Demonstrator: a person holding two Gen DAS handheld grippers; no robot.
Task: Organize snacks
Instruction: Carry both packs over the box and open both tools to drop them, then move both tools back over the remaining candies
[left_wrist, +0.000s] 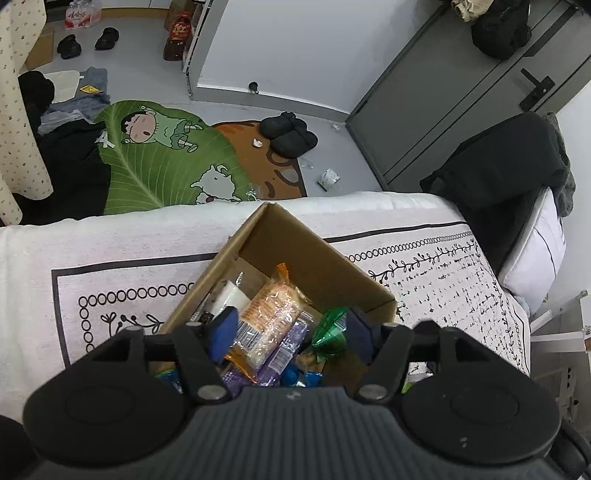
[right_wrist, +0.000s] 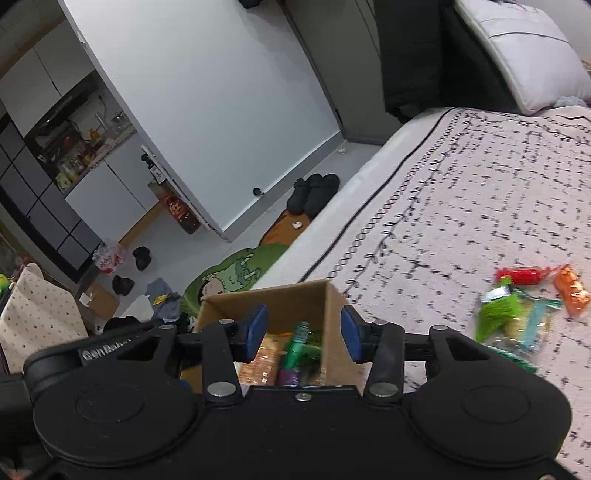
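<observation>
both grippers hang over the open brown cardboard box (left_wrist: 295, 258) on the patterned white bedspread (left_wrist: 110, 266). the left gripper (left_wrist: 291, 328) stands open above an orange-wrapped cracker pack (left_wrist: 269, 314) and a green foil packet (left_wrist: 330, 328), gripping nothing; the right gripper (right_wrist: 303, 328) is open and empty too. loose snacks (right_wrist: 517, 314), blurred, lie on the bed at about three o'clock of the box. to do this well, lift clear, fetch one packet at a time and let go low inside.

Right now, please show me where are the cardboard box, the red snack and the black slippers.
cardboard box (left_wrist: 314, 254), left wrist view, inner far wall.
red snack (right_wrist: 519, 276), right wrist view, middle of wrapper.
black slippers (left_wrist: 290, 133), left wrist view, top of pair.
</observation>
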